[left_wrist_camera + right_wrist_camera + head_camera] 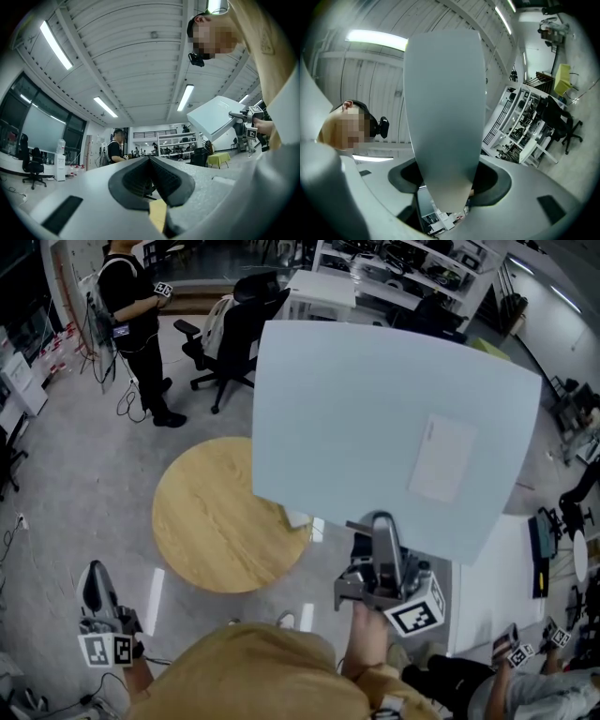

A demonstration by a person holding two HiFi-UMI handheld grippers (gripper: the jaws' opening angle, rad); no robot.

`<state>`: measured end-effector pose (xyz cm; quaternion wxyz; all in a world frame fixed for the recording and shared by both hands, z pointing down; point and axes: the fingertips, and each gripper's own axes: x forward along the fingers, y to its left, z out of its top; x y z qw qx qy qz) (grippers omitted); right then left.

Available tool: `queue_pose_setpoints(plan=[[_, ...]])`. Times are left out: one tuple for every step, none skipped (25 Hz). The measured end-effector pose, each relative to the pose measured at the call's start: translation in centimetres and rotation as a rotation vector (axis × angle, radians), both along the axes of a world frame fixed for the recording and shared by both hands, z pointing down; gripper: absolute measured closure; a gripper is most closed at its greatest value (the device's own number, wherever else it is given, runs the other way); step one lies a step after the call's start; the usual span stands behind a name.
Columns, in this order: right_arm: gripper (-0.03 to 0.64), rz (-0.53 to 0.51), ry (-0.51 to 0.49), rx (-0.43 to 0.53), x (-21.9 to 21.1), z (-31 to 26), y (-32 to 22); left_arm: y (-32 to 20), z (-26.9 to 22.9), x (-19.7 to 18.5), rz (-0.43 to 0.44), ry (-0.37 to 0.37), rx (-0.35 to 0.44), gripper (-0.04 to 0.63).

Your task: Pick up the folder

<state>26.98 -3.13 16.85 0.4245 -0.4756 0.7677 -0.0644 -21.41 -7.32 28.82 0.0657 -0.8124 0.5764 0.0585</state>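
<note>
**Item:** pale blue-grey, flat rectangular folder with a white paper label on its face.
**Location:** held aloft and tilted, above the grey floor and partly over the round light-wood counter, touching neither.
**Right gripper**: its fingers are clamped on the folder's lower edge, and the sheet stands up between them.
**Left gripper**: low at the left, well apart from the folder. Its fingers are closed together with nothing between them.
</note>
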Motion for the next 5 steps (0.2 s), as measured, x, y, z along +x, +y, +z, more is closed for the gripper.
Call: queue_pose_setpoints(plan=[[0.351, -0.005, -0.003, -0.001, -0.02, 0.05, 0.15, 0.09, 0.04, 0.10, 0.003, -0.001, -0.003, 0.592], [0.351, -0.010, -0.004, -0.002, -0.04, 0.13, 0.29, 0.15, 0.05, 0.20, 0.006, -0.002, -0.004, 0.592], [0.351, -0.014, -0.006, -0.002, -0.07, 0.23, 0.41, 0.17, 0.07, 0.27, 0.008, -0.002, -0.003, 0.592], [0.351, -0.019, -0.007, -0.002, -0.10, 0.33, 0.50, 0.14, 0.11, 0.33, 0.011, -0.002, -0.002, 0.592], [0.351, -0.023, -0.008, 0.000, -0.15, 0.42, 0.57, 0.09, 0.15, 0.38, 0.014, -0.002, -0.001, 0.592]])
